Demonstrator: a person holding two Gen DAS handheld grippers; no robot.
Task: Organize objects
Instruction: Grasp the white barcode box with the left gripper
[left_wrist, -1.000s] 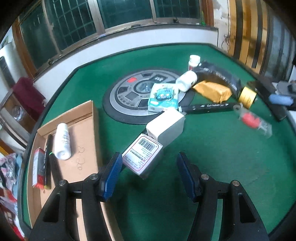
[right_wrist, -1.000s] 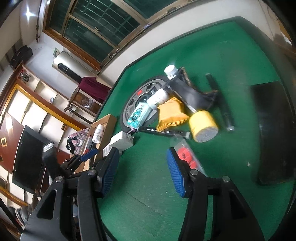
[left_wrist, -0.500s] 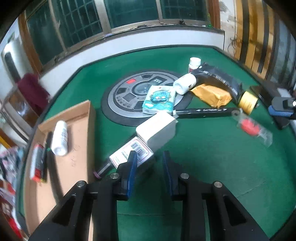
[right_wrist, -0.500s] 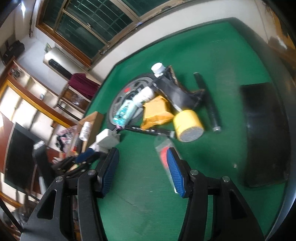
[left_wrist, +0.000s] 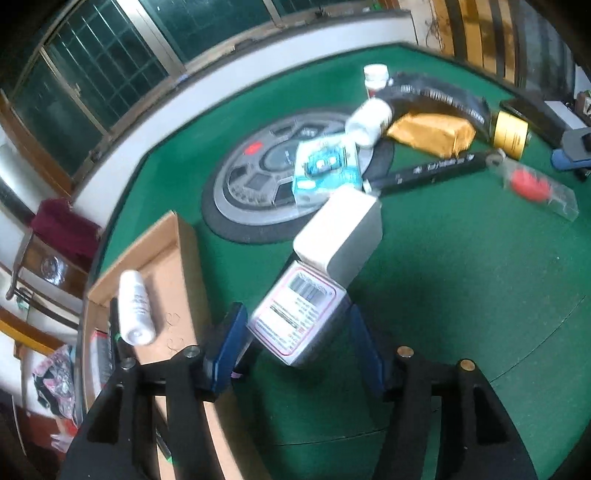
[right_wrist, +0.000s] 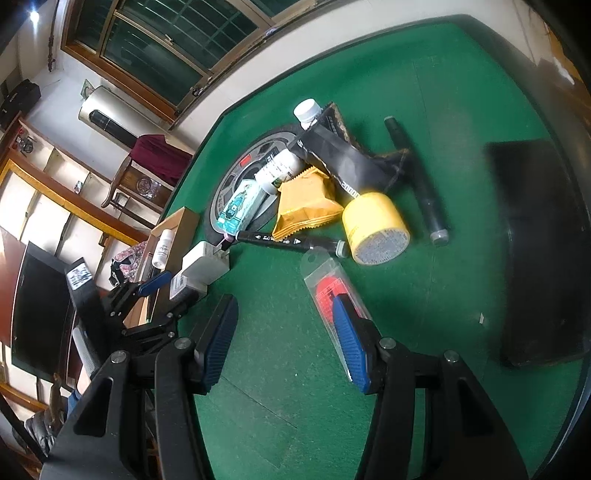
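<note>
A: From the left wrist, why does the left hand-held gripper (left_wrist: 295, 341) straddle the barcoded box (left_wrist: 300, 316)?

B: Its jaws have just been opening again; the box sits between them, pads apparently not pressing. Likely a regrip before moving it to the cardboard tray (left_wrist: 173, 254) at the counter's (left_wrist: 461, 295) left edge, beside the white bottle (left_wrist: 135, 312).

A: And from the right wrist?

B: The right hand-held gripper (right_wrist: 284, 339) hangs open, holding nothing, its right finger over the clear red-item packet (right_wrist: 328, 291), probably next.
</note>
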